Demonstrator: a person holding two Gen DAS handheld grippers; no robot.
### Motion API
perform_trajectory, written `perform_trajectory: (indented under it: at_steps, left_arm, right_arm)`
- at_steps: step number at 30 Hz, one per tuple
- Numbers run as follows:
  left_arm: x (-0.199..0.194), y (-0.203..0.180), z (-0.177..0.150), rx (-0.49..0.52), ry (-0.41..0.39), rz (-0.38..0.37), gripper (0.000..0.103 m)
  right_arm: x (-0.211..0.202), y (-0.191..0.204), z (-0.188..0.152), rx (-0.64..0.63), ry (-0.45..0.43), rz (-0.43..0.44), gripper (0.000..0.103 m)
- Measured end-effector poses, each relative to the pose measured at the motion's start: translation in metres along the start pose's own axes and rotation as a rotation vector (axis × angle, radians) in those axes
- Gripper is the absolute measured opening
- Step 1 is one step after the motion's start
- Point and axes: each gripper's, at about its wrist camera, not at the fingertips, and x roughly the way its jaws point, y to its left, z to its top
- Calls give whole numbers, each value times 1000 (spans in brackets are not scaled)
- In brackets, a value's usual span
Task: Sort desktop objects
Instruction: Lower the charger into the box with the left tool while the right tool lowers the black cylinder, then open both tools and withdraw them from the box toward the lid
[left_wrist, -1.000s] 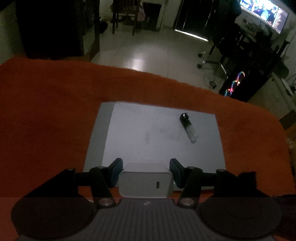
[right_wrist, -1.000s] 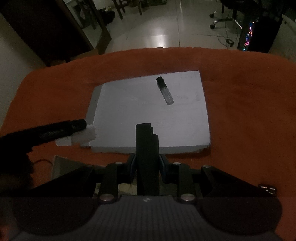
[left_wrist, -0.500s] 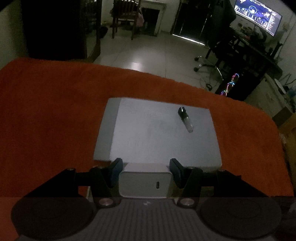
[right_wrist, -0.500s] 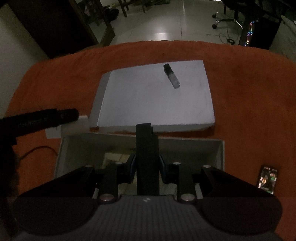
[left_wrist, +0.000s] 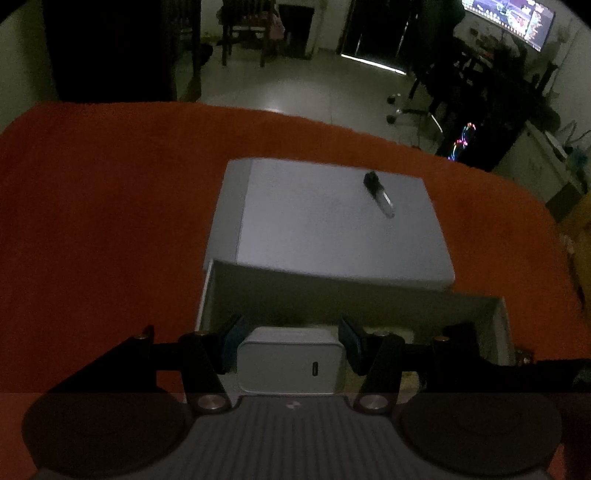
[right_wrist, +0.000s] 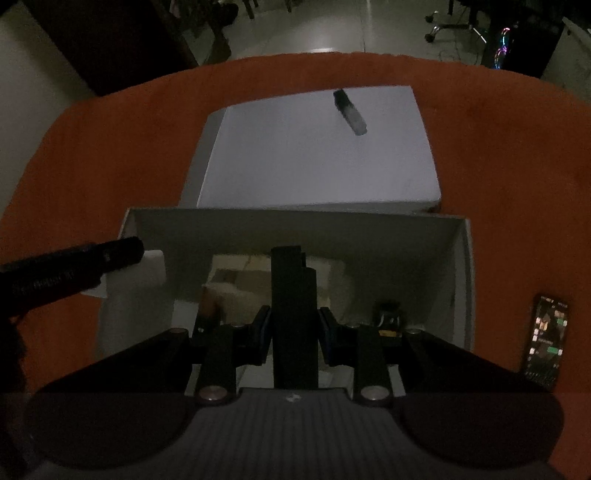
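My left gripper (left_wrist: 290, 341) is shut on a white USB charger block (left_wrist: 291, 360) and holds it over the near left part of an open white box (left_wrist: 332, 295). In the right wrist view the left gripper (right_wrist: 122, 254) and the charger (right_wrist: 147, 266) hang at the box's left wall. My right gripper (right_wrist: 293, 325) is shut on a tall black rectangular object (right_wrist: 293, 314) above the middle of the open box (right_wrist: 461, 277). A small clear vial with a black cap (left_wrist: 378, 194) lies on the flat white lid (left_wrist: 314, 229) beyond the box; it shows in the right wrist view (right_wrist: 349, 110) too.
An orange cloth (right_wrist: 517, 166) covers the table. The box holds several items, among them a pale packet (right_wrist: 236, 284) and a small dark item (right_wrist: 388, 314). A lit phone (right_wrist: 546, 339) lies on the cloth to the right of the box.
Both grippers have pulled back toward the near side with their objects. The open box has come into view below them, and the lid with the vial now lies farther off.
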Motion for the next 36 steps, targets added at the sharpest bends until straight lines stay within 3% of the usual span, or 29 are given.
perform_trajectory:
  at_steps: [19,26,36]
  left_arm:
    - [51,12,-64,49,64,64,51]
    - [52,-3,-78,168,12,107,51]
    - [55,-6,-81,195,-2,132,51]
  right_arm:
    - [88,-1,-46,-9,139,-5,28]
    - [111,2,-59,-13,174,-8,28]
    - [127,-4,-65,29,194,-6,28]
